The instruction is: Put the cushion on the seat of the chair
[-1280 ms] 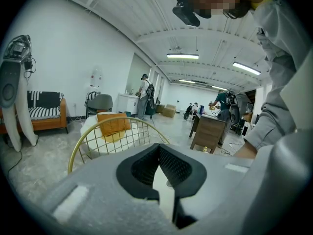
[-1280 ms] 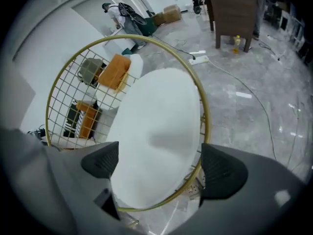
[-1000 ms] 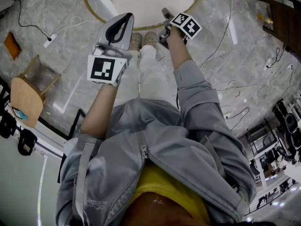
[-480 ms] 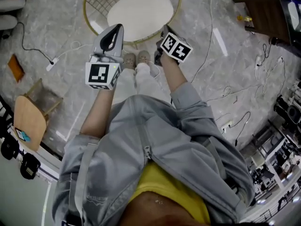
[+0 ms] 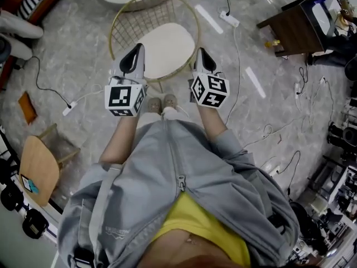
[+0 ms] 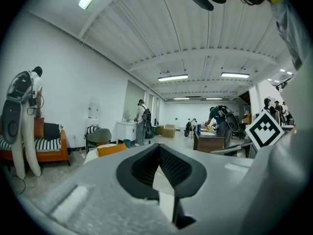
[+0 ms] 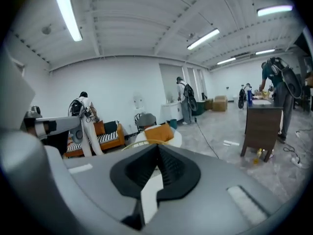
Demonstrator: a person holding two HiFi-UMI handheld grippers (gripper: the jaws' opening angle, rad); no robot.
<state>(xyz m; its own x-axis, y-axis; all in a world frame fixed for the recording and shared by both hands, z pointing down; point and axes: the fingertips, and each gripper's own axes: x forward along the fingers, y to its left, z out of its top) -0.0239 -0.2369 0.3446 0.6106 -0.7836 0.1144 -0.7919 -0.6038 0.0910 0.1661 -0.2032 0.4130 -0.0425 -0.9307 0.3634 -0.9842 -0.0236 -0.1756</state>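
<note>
L gripper (image 5: 137, 50) pressed shut, empty. R gripper (image 5: 201, 54) same, nothing pinched. White cushion (image 5: 165, 49) lying on seat of wire chair (image 5: 134, 18), at 12 o'clock from shoes (image 5: 162, 102), seen btwn both gripper tips. Wooden stool (image 5: 36, 169) at 8 o'clock.

A: Where does the cushion (image 5: 162, 48) lie?
B: On the seat of the chair (image 5: 120, 24), just ahead of the person's feet (image 5: 162, 103).
A: And the grippers?
B: In the head view the left gripper (image 5: 135, 53) is at the chair's left rim and the right gripper (image 5: 203, 59) at its right rim. A stool (image 5: 38, 169) stands far left, a side table (image 5: 290, 29) far right.
</note>
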